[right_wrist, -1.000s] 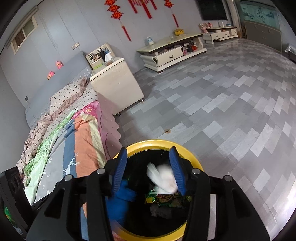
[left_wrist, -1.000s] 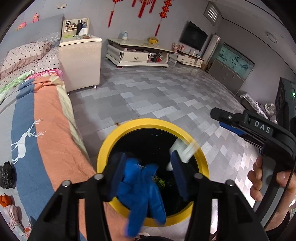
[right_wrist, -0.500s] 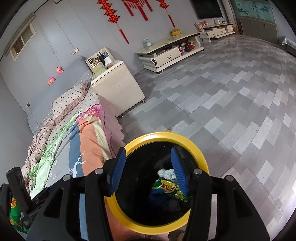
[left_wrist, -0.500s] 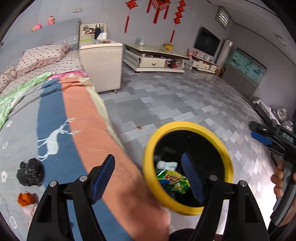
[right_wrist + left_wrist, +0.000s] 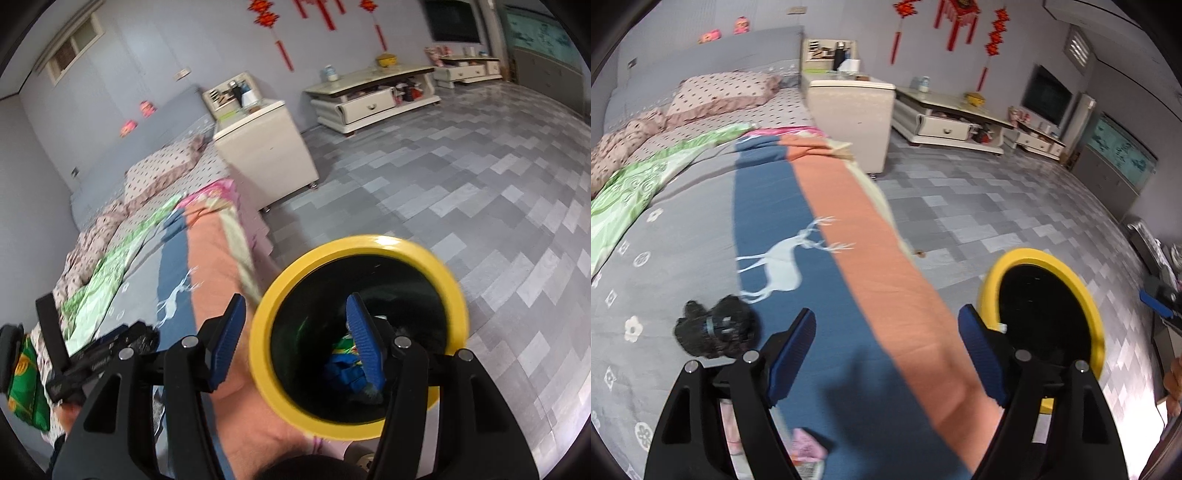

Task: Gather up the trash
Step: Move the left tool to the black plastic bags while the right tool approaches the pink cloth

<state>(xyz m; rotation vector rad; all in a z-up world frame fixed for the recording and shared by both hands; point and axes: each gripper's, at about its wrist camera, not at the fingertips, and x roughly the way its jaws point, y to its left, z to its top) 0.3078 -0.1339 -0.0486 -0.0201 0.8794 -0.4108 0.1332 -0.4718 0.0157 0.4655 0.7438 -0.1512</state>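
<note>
Grey, blue and orange cotton covers the bed (image 5: 701, 229), which fills the left of the room; a white deer is printed on the blue stripe. On the grey part, at the left, lies a crumpled black bag (image 5: 714, 328), just beside the left finger of the left gripper (image 5: 886, 354). Near the lower edge, between that gripper's arms, a pale pink wrapper (image 5: 807, 452) rests on the cover; its print is too blurred to read. The left gripper hangs over the blue and orange stripes with its jaws spread wide and nothing between them; they have just been opening.

Further right, beside the bed's edge on the grey tiled floor (image 5: 979, 206), stands the bin (image 5: 991, 291), black inside with a yellow rim. In the right wrist view the right gripper (image 5: 295, 336) straddles the near left part of that rim (image 5: 458, 295): the left finger is outside, over the orange stripe, and the right finger is over the bin's mouth. Its jaws stand apart, holding nothing, and have just been opening. At the bottom of the bin lie a blue crumpled item (image 5: 341, 371) and a green and yellow packet (image 5: 343, 343), touching each other.

Behind, a cream cabinet (image 5: 849, 118) stands against the bed, and a low white TV stand (image 5: 945, 118) lines the far wall.
</note>
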